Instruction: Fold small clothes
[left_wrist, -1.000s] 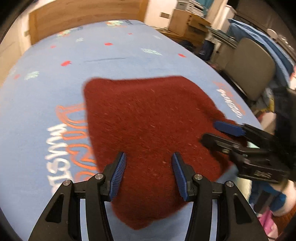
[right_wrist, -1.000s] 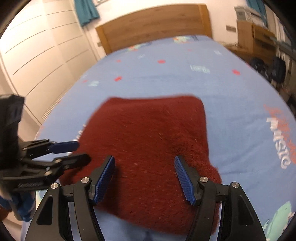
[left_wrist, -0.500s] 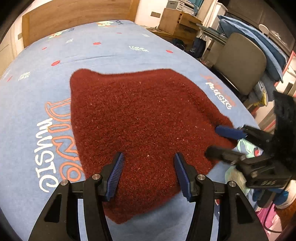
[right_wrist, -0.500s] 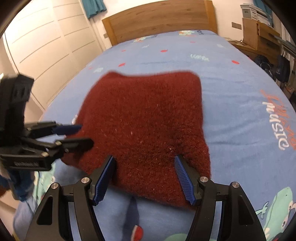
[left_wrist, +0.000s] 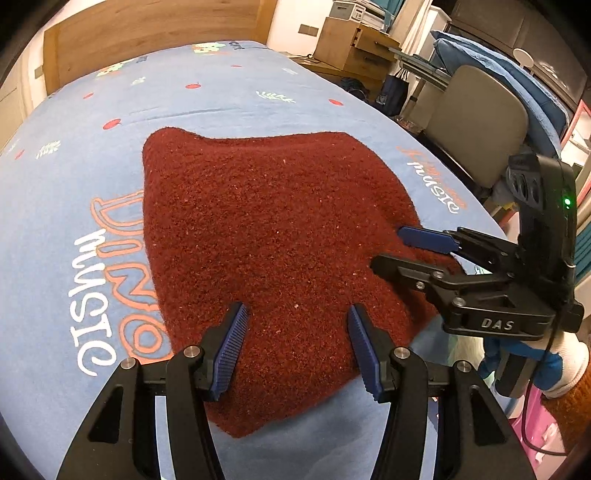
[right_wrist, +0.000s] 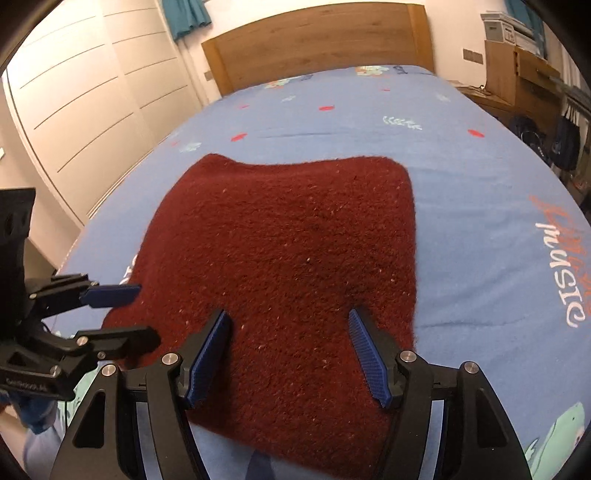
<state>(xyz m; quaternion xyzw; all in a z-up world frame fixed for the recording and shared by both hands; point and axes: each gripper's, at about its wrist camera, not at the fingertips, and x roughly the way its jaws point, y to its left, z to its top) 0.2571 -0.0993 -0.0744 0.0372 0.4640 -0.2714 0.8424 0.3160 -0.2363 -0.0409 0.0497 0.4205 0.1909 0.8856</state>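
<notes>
1. Left gripper (left_wrist: 295, 347) hangs over the near edge of the dark red knit cloth (left_wrist: 273, 258), its two blue-padded fingers spread wide with nothing between them.

2. Right gripper (right_wrist: 288, 354) matches it on the other side: fingers wide apart, empty, poised above the cloth's near part. Whether either set of fingertips touches the wool I cannot tell; they look just above it.

3. From the left wrist view the right gripper reaches in over the cloth's right-hand near corner; from the right wrist view the left one sits at the left-hand near corner. So each tool is near its own corner.

4. The cloth lies spread on the blue bed sheet (right_wrist: 480, 184), roughly square, fairly flat, with a slight wave along the far edge. It partly covers the orange-and-white printed lettering (left_wrist: 110, 280) on the sheet.

5. Progress, as I read it: the cloth looks laid out and smoothed, which is the preparation. No crease or doubled layer shows, so the folding itself seems not yet begun, unless this is already a folded stack, which the thick knit hides.

6. What seems left: close on the near corners, carry them to the far edge, then fold again.

7. Beyond the bed: a wooden headboard (right_wrist: 317, 40) and a chair (left_wrist: 476, 125).
</notes>
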